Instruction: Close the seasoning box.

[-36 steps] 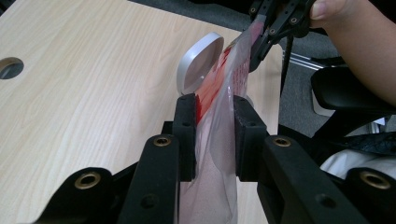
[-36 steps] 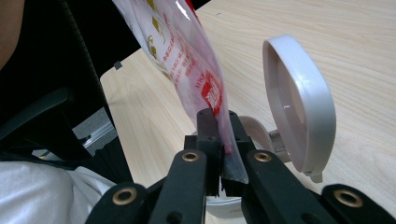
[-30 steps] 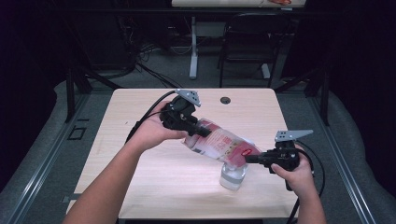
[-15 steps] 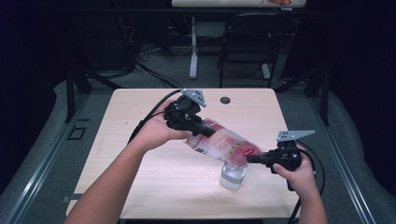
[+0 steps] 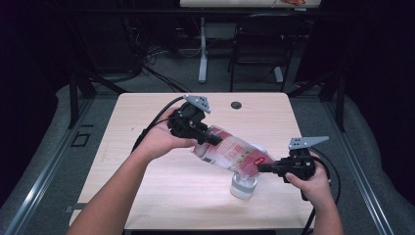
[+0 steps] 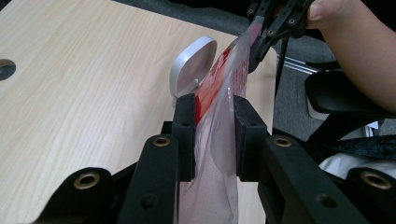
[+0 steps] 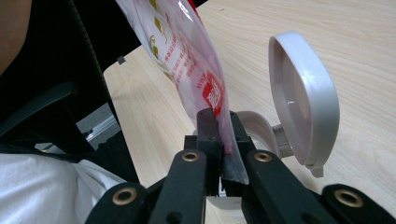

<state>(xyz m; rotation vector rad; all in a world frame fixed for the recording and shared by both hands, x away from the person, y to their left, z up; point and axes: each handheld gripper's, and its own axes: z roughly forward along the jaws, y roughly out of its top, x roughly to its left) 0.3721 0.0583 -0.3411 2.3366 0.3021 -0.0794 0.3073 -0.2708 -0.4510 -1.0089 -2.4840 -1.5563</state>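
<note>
Soft, slippery pouch [image 5: 234, 155] w/ both claws clamped: left claw [image 6: 212, 119] mid-body, right claw [image 7: 219, 135] at the corner over jar [image 5: 243, 185].

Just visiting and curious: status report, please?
Left gripper and right gripper shut on bag. Bag tilted over open-lidded jar. Nothing in the way.

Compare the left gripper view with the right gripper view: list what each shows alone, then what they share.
Left gripper view alone: the left hand-held gripper shut on the bag, and the table hole. Right gripper view alone: the right hand-held gripper pinching the bag's lower end over the open jar. Shared: the bag, the jar's raised lid, and the table.
</note>
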